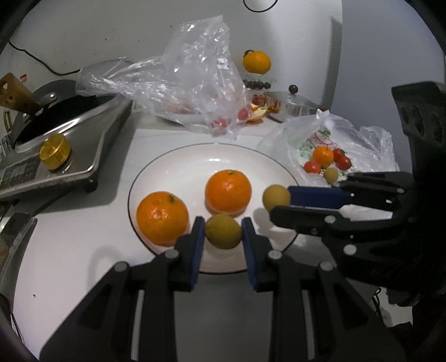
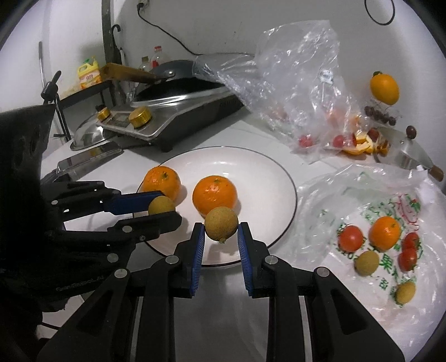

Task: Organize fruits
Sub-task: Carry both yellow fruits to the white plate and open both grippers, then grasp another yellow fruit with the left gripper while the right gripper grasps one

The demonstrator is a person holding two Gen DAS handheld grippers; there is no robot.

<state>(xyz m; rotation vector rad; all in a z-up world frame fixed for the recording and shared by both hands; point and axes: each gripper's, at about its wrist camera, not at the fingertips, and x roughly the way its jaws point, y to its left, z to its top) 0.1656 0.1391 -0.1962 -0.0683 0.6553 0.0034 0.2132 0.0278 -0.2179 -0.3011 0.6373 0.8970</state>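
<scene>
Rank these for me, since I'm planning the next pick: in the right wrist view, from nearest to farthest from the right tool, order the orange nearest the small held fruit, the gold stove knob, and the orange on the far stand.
1. Orange on the plate, just beyond the right tool.
2. Gold stove knob, far left on the stove.
3. Orange on the stand, far right by the wall.

White wall (image 2: 223,25) behind a white countertop (image 2: 228,306).

Home kitchen: countertop stove (image 2: 178,122), wok (image 2: 178,80).
</scene>
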